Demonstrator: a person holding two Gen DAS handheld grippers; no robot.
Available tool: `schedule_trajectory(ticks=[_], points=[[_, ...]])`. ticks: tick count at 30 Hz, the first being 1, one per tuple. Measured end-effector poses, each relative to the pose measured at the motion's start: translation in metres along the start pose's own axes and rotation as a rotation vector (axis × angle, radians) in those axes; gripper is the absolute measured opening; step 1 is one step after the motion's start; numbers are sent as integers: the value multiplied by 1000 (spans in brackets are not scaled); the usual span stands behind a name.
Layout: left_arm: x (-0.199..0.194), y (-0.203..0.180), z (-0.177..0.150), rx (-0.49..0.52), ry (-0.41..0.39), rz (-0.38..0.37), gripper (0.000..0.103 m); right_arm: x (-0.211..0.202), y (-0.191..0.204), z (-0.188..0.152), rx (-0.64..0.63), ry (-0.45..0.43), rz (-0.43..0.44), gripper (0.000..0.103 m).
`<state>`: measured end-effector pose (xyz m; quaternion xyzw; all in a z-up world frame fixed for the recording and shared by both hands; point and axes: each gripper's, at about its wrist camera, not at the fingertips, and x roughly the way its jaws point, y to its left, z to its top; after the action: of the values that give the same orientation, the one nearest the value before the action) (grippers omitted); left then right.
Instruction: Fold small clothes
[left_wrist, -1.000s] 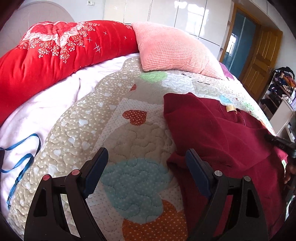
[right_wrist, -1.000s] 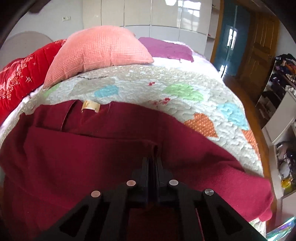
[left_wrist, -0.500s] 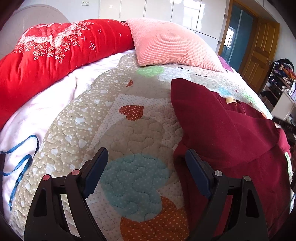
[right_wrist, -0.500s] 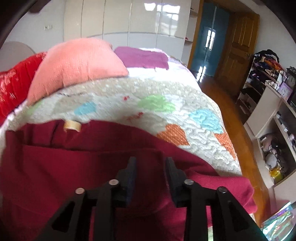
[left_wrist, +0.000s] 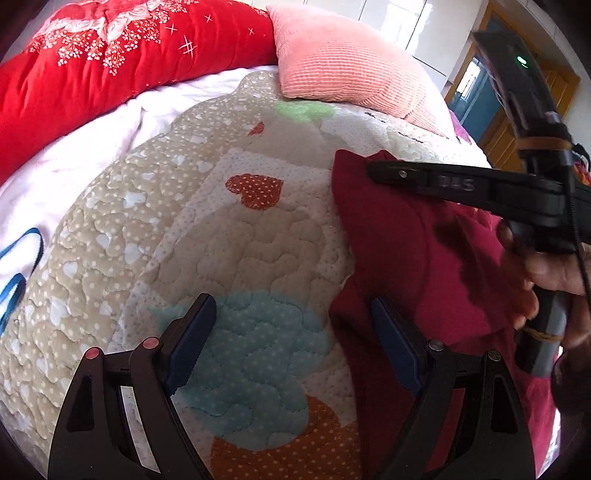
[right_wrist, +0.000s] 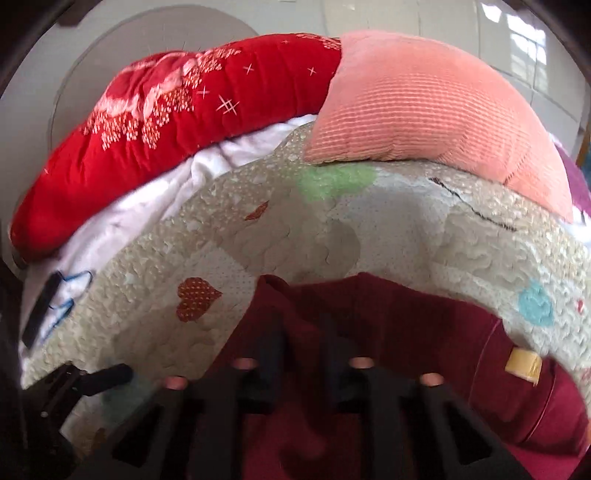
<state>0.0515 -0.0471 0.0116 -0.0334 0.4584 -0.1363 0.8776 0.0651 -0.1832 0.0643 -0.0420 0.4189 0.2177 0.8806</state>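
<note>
Daylight fills the bedroom, entering from the window (right_wrist: 526, 55) at the far right and glaring white off the glossy wardrobe doors (left_wrist: 399, 22) beyond the head of the bed. The patchwork quilt (left_wrist: 229, 236) is evenly and brightly lit, its stitching crisp in the left wrist view. A soft shadow lies on the maroon garment (left_wrist: 424, 258) beneath the right gripper (left_wrist: 373, 171). The right wrist view is smeared by motion: its own fingers (right_wrist: 273, 350) dissolve into dark blur, and the quilt's pattern softens. Both fisheye views bow the bed's edges and darken to black at the corners.
</note>
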Motion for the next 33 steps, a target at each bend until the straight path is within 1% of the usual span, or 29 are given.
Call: schedule_trajectory(ticks=[1, 2, 5, 6, 8, 9, 10, 11, 12, 13, 14, 15, 16, 17, 18, 20, 22, 24, 25, 27, 30, 32, 33], points=[[0, -2, -1, 14, 1, 23, 86, 5, 4, 2, -17, -11, -15, 7], [0, -3, -2, 23, 3, 30, 86, 11, 5, 5, -16, -24, -37, 7], [-1, -2, -2, 25, 2, 35, 86, 39, 2, 5, 8, -11, -85, 6], [-2, 1, -2, 20, 2, 33, 86, 38, 4, 5, 4, -34, -92, 7], [-2, 5, -2, 5, 7, 20, 86, 23, -1, 3, 29, -63, -61, 8], [-3, 6, -2, 0, 6, 20, 86, 11, -7, 1, 58, -68, -35, 17], [-4, 6, -2, -2, 2, 22, 86, -1, -12, -3, 87, -72, -32, 30], [-6, 6, -2, -3, -2, 26, 86, -16, -15, -10, 107, -84, -32, 35], [-7, 7, -2, -4, -9, 27, 86, -34, -19, -20, 115, -102, -19, 38], [-9, 7, -1, -5, -18, 27, 86, -49, -20, -32, 113, -118, 2, 38], [-11, 7, -1, -6, -29, 26, 86, -60, -21, -44, 112, -125, 13, 38], [-13, 6, -1, -6, -39, 25, 86, -67, -22, -58, 110, -113, 4, 38], [-14, 6, -1, -5, -51, 24, 86, -66, -22, -72, 106, -75, -22, 38], [-16, 4, -2, -4, -65, 23, 86, -57, -22, -85, 101, -14, -72, 38], [-16, 4, -1, -1, -71, 19, 86, -49, -23, -95, 100, 24, -112, 38], [-18, -1, -2, 17, -84, 3, 86, -56, -27, -109, 130, -23, -113, 38], [-22, -6, -3, 40, -110, -1, 86, -76, -33, -115, 176, -19, -133, 38], [-26, -13, -3, 66, -139, -4, 86, -103, -43, -128, 225, -94, -143, 38], [-28, -17, -4, 80, -147, -11, 86, -111, -49, -135, 241, -101, -182, 40], [-30, -22, -4, 98, -152, -23, 86, -120, -72, -150, 299, -77, -317, 40], [-33, -33, -6, 128, -151, -26, 86, -137, -115, -175, 442, -61, -450, 40], [-37, -40, -8, 143, -163, -25, 86, -158, -141, -193, 555, -127, -467, 40], [-40, -45, -9, 150, -168, -27, 86, -165, -150, -199, 589, -149, -483, 44]])
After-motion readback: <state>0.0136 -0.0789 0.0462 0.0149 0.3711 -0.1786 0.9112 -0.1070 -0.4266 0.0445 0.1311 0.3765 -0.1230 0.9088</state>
